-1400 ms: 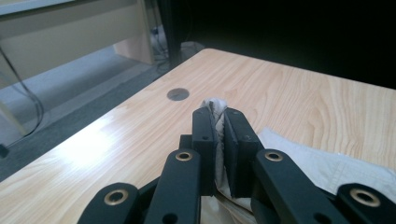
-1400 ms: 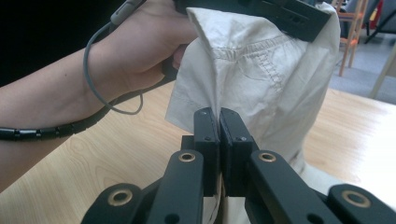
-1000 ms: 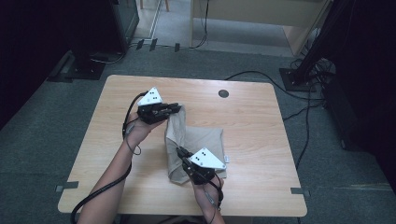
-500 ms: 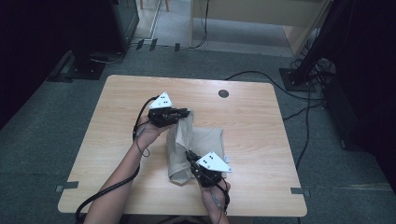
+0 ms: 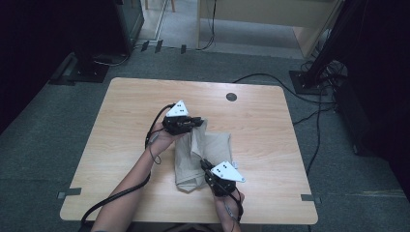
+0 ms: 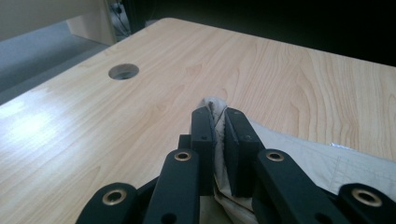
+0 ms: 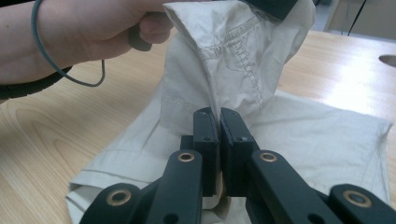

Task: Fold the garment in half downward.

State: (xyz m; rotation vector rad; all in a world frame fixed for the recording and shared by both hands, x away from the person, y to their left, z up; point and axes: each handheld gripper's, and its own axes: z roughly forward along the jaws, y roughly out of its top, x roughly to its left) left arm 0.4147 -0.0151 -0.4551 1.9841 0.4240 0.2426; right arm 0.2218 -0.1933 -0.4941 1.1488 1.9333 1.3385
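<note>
cloth (image 5: 203,157) mid-table (image 5: 121,125) | left hand-held gripper (image 5: 197,123) at far edge | right hand-held gripper (image 5: 207,166) at near edge

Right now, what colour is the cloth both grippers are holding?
Plain beige cloth with matching stitched seams, clearest in the right gripper view.

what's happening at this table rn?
A person is handling a beige garment on the wooden table with two handheld grippers. The left gripper has its jaws shut on a bunched edge of the cloth at the far end, lifting it slightly. The right gripper is shut on a fold nearer the person. It looks like a folding step in progress, with the rest of the garment lying crumpled flat between them.
</note>
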